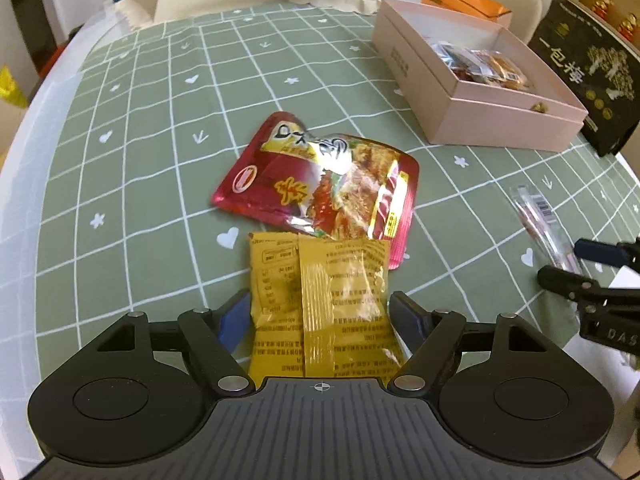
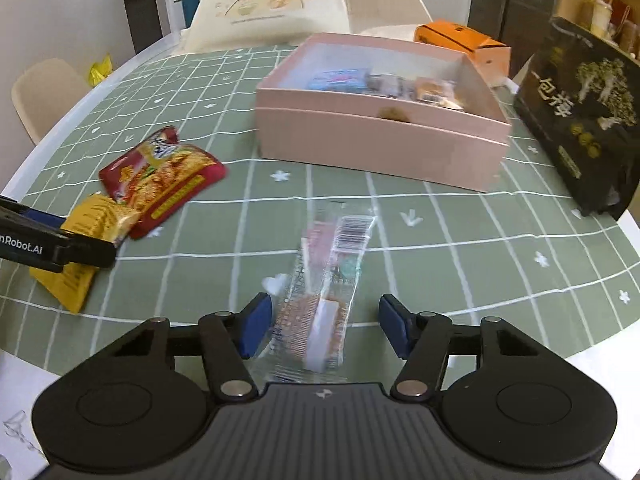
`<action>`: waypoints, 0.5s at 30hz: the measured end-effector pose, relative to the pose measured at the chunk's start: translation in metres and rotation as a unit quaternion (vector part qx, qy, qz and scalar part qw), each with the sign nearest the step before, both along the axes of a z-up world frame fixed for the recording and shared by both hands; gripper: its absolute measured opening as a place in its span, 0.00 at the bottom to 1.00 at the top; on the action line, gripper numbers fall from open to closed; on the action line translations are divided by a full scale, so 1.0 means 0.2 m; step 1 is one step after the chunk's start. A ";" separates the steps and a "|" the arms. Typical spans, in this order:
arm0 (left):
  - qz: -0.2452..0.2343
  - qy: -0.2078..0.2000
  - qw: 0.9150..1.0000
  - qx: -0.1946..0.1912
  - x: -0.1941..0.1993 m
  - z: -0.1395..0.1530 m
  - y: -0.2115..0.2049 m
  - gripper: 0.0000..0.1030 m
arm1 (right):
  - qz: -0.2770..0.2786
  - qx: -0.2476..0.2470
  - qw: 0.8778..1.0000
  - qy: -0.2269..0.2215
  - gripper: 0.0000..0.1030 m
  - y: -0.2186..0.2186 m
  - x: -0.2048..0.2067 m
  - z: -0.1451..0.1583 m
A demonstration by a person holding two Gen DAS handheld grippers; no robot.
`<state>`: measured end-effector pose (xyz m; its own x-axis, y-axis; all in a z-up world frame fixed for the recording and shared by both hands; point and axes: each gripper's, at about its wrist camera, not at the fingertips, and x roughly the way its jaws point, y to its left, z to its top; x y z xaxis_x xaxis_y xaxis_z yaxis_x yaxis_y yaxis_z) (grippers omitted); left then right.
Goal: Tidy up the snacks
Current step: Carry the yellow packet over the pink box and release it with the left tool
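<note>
Snacks all over the green cloth, so let's go left to right. Left gripper first: jaws spread wide, straddling the yellow packet, blue pads either side and, as far as I can tell, not yet pinching it. The packet's long axis runs straight out along the fingers, its far end tucked just under the red pouch, which lies crumpled right beyond it. Centre-right now: right gripper, jaws also wide apart, and the clear wrapper lies between them, long and thin, pointing away and leaning slightly right, toward the pink box. That box sits further back, open, several wrapped snacks already in it. My call: each hand has its own item lined up lengthwise, so a plain squeeze across the narrow width should do. The right hand is nearer the box.
</note>
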<state>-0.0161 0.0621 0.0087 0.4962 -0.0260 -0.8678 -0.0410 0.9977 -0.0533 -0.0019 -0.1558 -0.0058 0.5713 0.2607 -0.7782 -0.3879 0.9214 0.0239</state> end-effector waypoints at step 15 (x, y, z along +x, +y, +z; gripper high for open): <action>-0.068 -0.036 0.994 -0.081 -0.18 0.17 -0.12 0.68 | -0.011 0.043 0.999 0.022 0.32 -0.10 -0.04 0.20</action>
<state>-0.0522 0.0377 0.0434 0.5384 -0.2341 -0.8096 0.1033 0.9717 -0.2122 -0.0106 -0.1766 0.0346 0.5440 0.3144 -0.7780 -0.3635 0.9239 0.1193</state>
